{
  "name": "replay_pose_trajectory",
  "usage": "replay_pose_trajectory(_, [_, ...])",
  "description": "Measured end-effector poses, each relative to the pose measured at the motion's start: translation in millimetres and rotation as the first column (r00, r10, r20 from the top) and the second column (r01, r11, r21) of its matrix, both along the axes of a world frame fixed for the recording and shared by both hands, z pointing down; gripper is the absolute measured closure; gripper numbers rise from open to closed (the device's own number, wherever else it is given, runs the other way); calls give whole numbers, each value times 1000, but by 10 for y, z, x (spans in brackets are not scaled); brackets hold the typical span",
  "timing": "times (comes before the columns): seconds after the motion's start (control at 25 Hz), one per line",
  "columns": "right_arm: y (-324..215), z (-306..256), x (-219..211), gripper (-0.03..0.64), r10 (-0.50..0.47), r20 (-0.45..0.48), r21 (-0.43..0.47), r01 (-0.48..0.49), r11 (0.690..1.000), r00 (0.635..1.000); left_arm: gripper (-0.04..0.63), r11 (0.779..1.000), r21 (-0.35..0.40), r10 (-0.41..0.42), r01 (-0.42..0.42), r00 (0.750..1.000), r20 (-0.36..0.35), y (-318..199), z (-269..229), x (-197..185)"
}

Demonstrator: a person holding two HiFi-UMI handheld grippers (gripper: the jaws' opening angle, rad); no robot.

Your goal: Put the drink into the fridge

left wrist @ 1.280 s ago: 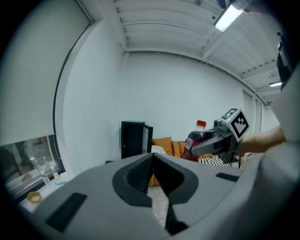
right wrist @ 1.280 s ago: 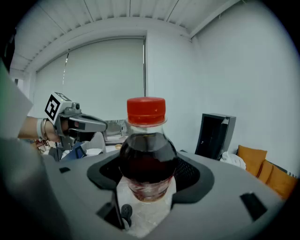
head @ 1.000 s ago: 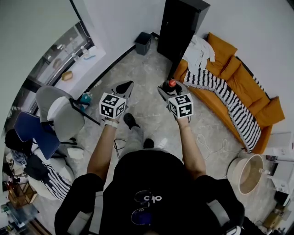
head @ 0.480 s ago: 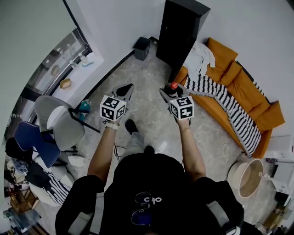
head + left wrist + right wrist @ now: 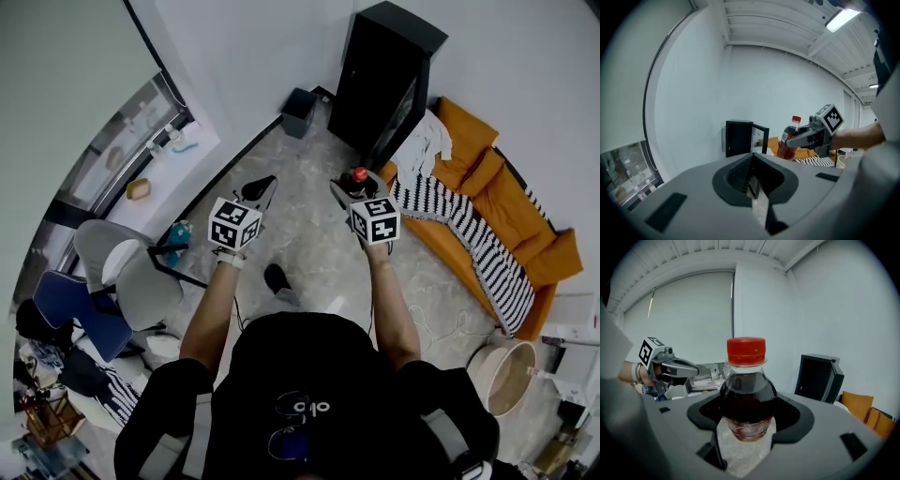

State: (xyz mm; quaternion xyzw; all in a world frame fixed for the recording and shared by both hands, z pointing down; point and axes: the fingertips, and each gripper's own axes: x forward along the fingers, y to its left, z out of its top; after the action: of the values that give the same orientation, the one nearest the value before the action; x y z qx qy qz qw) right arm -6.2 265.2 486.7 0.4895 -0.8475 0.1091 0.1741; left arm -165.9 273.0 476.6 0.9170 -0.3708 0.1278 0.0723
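The drink, a dark bottle (image 5: pixel 747 394) with a red cap, stands upright between the jaws of my right gripper (image 5: pixel 747 430), which is shut on its lower body. In the head view the bottle (image 5: pixel 358 176) shows above that gripper's marker cube, short of the black fridge (image 5: pixel 384 84). The fridge (image 5: pixel 738 138) has its glass door ajar. My left gripper (image 5: pixel 754 185) is shut with nothing in it and is held level with the right one, to its left (image 5: pixel 265 185). From the left gripper view the bottle (image 5: pixel 790 138) appears beside the fridge.
An orange sofa (image 5: pixel 487 187) with a striped blanket runs along the right wall beside the fridge. A dark bin (image 5: pixel 300 108) stands left of the fridge. Chairs (image 5: pixel 131 267) and a window ledge (image 5: pixel 159 150) are at the left, and a round basket (image 5: pixel 502 366) at the lower right.
The person has stepped forward, so the fridge now lies closer ahead. Both grippers keep the same pose, and the right one still holds the bottle.
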Motion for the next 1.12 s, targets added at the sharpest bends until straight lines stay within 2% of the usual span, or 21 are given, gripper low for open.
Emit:
replay_pose_trajectory(0.28, [-625,-70,-350,305,18,-10,-1,-18,1000,1000,588,1000,23,-1,2,999,-47,-622,-107,-468])
replay_pose_trajectory(0.52, [-995,-16,-546,305,34,-21,-12,-34,999,999,589,1000,11,-19,20,998,-64,-1004,-24,-782])
replay_pose_trajectory(0.88, [-1284,89,-667,305,45,-22,-23,-46,999,999,589,1000,-7,-14,13,998,-60,-1304,116,-955])
replay_pose_trajectory(1.12, [-1713,83,-605,305,63,-7,-3,-63,998,998,589,1000,7,-2,3,999,-52,-1740,67,-912])
